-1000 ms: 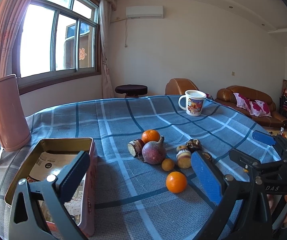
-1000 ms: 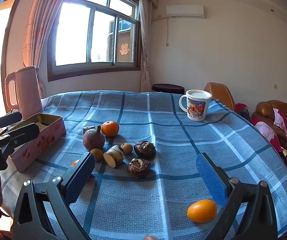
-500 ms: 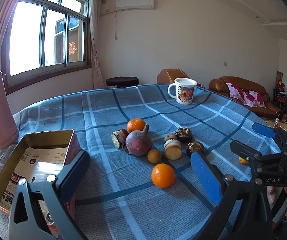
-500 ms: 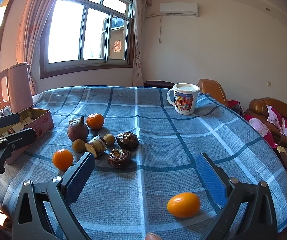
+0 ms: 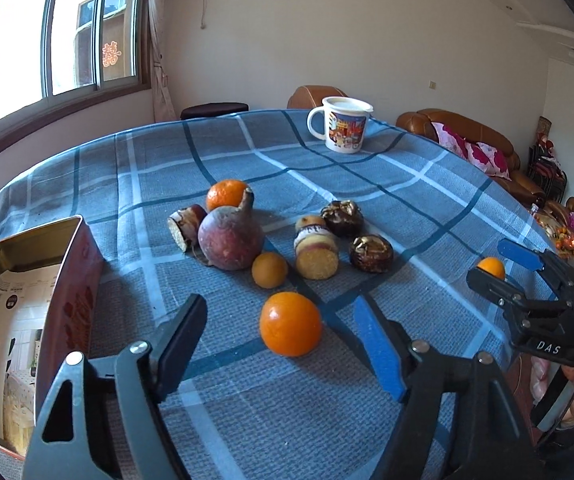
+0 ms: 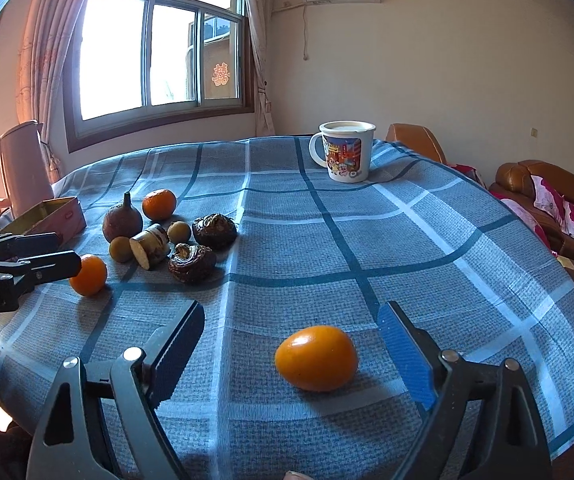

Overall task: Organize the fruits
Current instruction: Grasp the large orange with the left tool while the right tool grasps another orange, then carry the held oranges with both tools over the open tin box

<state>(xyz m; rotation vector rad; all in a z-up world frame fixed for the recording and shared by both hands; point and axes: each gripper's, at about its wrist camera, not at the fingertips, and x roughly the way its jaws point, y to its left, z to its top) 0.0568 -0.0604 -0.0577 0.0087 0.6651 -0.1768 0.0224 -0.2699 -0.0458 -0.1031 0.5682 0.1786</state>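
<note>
Glossy round orange (image 5: pixel 290 323), woven plaid tablecloth (image 5: pixel 159 168) (blue), perhaps metal tin (image 5: pixel 27 240)

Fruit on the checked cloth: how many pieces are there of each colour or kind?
Orange fruits: 3
Reddish-purple fruit with a stem: 1
Small yellow-brown round fruits: 2
Dark brown wrinkled fruits: 2
Cut pieces with a yellow face: 2
Total: 10

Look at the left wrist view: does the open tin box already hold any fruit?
No. The tin box shows only a printed paper liner inside; the fruits lie on the tablecloth.
</note>
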